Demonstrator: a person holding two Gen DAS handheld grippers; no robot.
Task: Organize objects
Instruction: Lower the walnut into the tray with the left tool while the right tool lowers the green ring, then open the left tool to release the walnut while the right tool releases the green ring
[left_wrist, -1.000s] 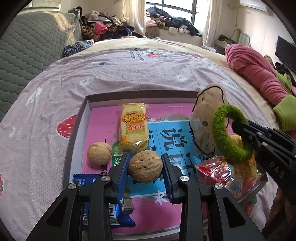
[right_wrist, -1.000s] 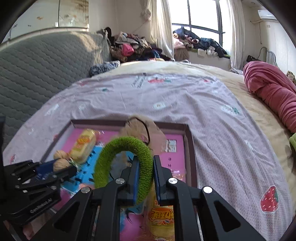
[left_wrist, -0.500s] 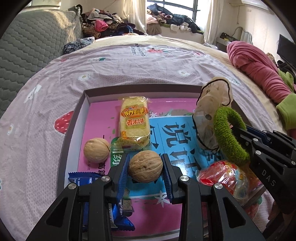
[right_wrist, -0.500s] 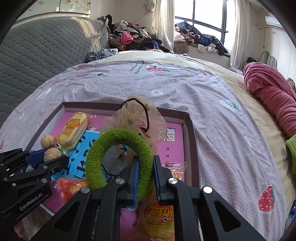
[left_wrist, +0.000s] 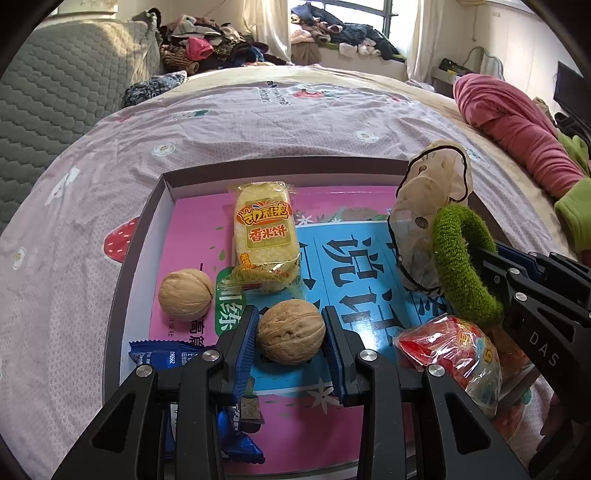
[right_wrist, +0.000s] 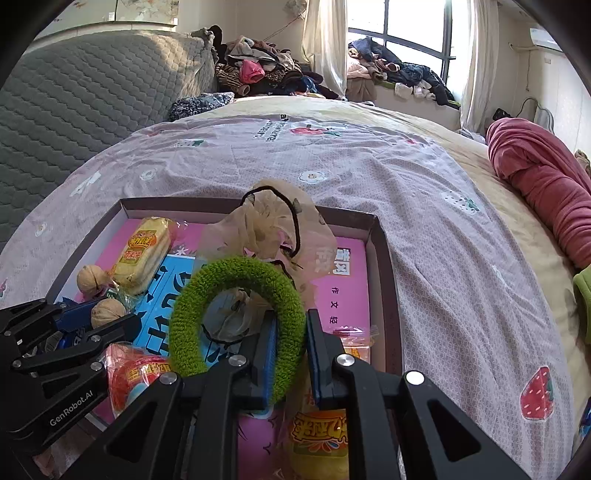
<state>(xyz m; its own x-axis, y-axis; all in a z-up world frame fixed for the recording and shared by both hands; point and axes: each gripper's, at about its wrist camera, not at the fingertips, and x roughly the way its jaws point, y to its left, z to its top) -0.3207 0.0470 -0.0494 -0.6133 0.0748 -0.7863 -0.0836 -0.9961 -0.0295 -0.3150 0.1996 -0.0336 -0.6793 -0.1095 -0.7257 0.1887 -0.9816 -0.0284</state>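
Squarely between the left gripper pads — a walnut, clamped.

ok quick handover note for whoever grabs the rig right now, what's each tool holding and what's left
Left tool: shut on a brown walnut over the shallow cardboard box.
Right tool: shut on a fuzzy green hair ring, a beige gauze scrunchie just behind it.
In the box: second walnut, yellow rice-cracker pack, blue wrapper, red snack bag.
Neither held item is placed yet.
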